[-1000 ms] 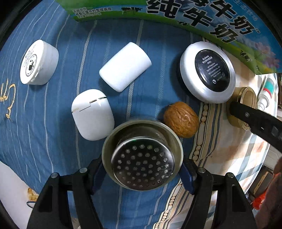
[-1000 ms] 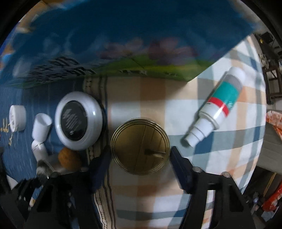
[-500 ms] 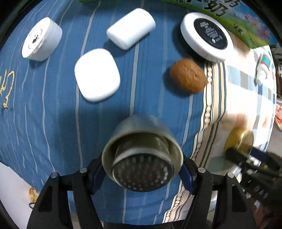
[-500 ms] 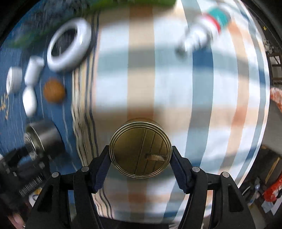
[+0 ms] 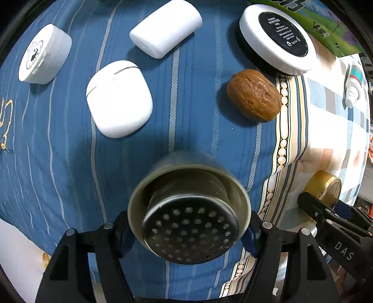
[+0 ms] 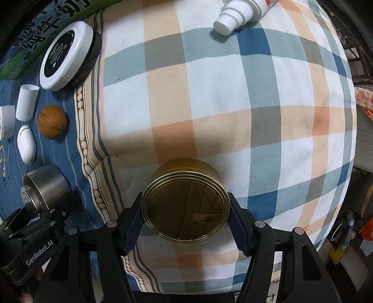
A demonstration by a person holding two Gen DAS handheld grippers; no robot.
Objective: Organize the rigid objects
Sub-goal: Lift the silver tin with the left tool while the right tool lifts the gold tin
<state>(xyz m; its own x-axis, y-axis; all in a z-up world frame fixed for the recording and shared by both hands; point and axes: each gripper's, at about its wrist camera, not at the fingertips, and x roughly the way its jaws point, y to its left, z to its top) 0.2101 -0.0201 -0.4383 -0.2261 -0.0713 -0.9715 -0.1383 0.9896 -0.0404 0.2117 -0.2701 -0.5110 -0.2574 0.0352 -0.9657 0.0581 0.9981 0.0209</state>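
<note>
My left gripper (image 5: pixel 187 229) is shut on a steel strainer cup (image 5: pixel 190 209) with a perforated end, held above the blue striped cloth. The cup also shows in the right wrist view (image 6: pixel 44 186). My right gripper (image 6: pixel 186 221) is shut on a round gold tin (image 6: pixel 186 202), held over the checked cloth; the tin also shows in the left wrist view (image 5: pixel 325 187). On the blue cloth lie a walnut (image 5: pixel 254 95), a white earbud case (image 5: pixel 119 99), a white capsule box (image 5: pixel 166 28), a white jar (image 5: pixel 44 54) and a round white compact with a black label (image 5: pixel 277 37).
A white bottle with a teal and red label (image 6: pixel 242 11) lies at the far edge of the checked cloth (image 6: pixel 233 93). A green milk carton (image 5: pixel 326 28) stands behind the compact. The bed edge drops off at the right, with clutter beyond.
Both grippers have lifted their objects and drawn back toward me; the lying items now sit farther off. The gold tin has left its place next to the compact.
</note>
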